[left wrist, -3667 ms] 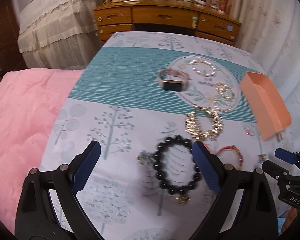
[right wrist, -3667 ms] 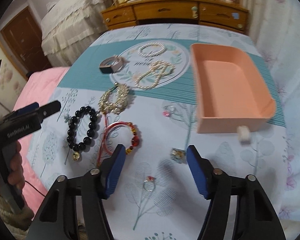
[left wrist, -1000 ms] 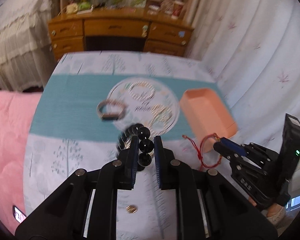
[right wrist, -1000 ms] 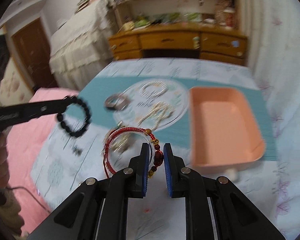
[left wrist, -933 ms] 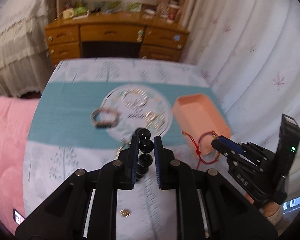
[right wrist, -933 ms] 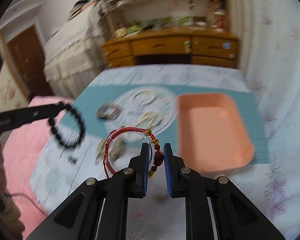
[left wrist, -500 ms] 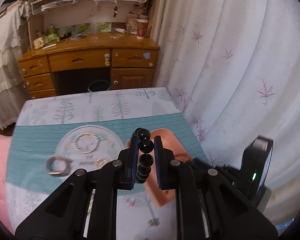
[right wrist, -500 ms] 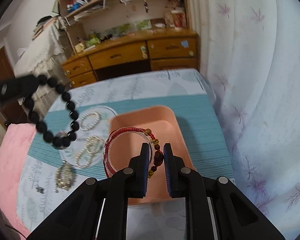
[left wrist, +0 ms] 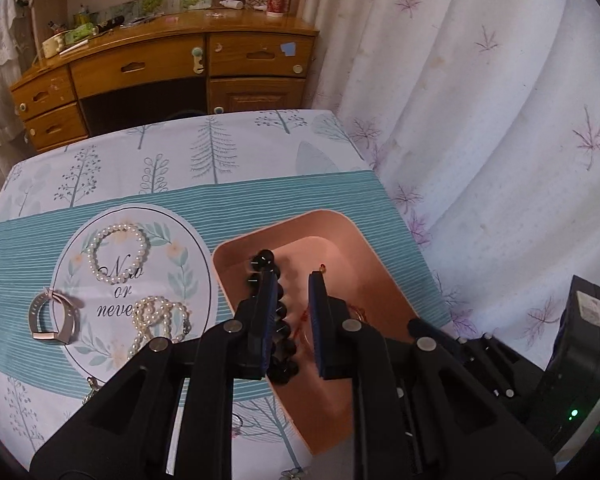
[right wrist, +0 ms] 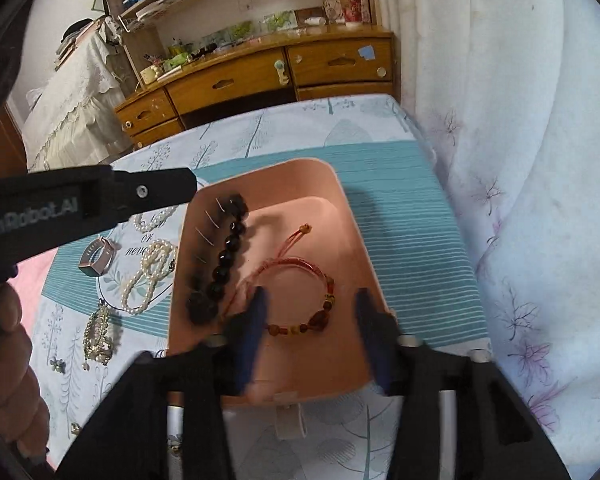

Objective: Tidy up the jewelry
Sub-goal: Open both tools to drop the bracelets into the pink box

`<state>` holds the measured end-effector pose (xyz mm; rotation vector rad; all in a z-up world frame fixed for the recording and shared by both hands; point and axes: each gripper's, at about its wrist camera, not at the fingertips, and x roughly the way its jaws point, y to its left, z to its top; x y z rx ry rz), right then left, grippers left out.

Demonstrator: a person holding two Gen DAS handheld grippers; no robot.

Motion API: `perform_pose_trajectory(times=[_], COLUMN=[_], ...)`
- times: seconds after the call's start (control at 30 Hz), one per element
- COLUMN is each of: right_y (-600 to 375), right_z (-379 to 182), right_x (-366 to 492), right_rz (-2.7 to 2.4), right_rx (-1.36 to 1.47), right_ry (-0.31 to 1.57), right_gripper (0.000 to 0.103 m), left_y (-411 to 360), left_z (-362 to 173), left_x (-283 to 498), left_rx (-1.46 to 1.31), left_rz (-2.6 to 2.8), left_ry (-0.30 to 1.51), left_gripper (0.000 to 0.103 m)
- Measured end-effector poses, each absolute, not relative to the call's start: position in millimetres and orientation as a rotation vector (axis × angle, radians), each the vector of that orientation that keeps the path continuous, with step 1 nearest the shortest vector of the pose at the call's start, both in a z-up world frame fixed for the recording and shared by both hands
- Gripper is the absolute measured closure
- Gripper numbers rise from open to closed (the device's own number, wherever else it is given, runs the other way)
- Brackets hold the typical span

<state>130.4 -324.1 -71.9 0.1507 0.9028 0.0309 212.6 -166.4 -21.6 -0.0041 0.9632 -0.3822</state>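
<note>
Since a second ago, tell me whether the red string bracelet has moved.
Yes. The red string bracelet left the right gripper, whose jaws are now open, and lies inside the pink tray, right of the black bead bracelet.

1. Soft, even daylight comes through the pale curtain [left wrist: 480, 128] on the right side in both views, with a warm cast.
2. Inside the orange tray [right wrist: 352, 224], the black bead bracelet [right wrist: 224, 256] and the red string bracelet [right wrist: 300, 292] throw faint, diffuse shadows.
3. The right gripper [right wrist: 310, 336] is smeared by motion blur; the black beads streak with small white glints.
4. The left wrist view is sharp at the centre, and the left gripper [left wrist: 292, 320] is crisp.
5. Fisheye distortion bends the wooden desk [left wrist: 160, 68] and the table edges, and dark vignetting fills the corners.
</note>
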Motion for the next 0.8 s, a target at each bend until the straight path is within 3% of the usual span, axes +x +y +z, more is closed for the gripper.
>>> perform_pose_trajectory(times=[0.03,0.17,0.2,0.8], right_y=[-323.2,-325.5,-325.8,-312.9], right_z=[-70.7,-65.4,-63.2,-24.0], right_x=[126.9,117.7,113.6,55.0], right_rz=[0.029,0.030,0.029,0.085], right_rx=[0.144,0.151,0.151,0.148], right_ry=[0.891,0.875,0.870,0.834], right_gripper=[0.051,0.051,0.051,0.050], left_y=[-166.1,-158.3,-157.2,-128.3], left_z=[-21.8,-13.7,-10.7,9.8], left_x=[212.4,202.9,199.8,144.2], left_rx=[-0.005,-0.010,-0.009,0.024], left_rz=[-0.385,-0.378,-0.376,-0.332], left_ry=[0.967,0.944,0.934,0.920], left_gripper=[0.086,0.053,0.051,0.051])
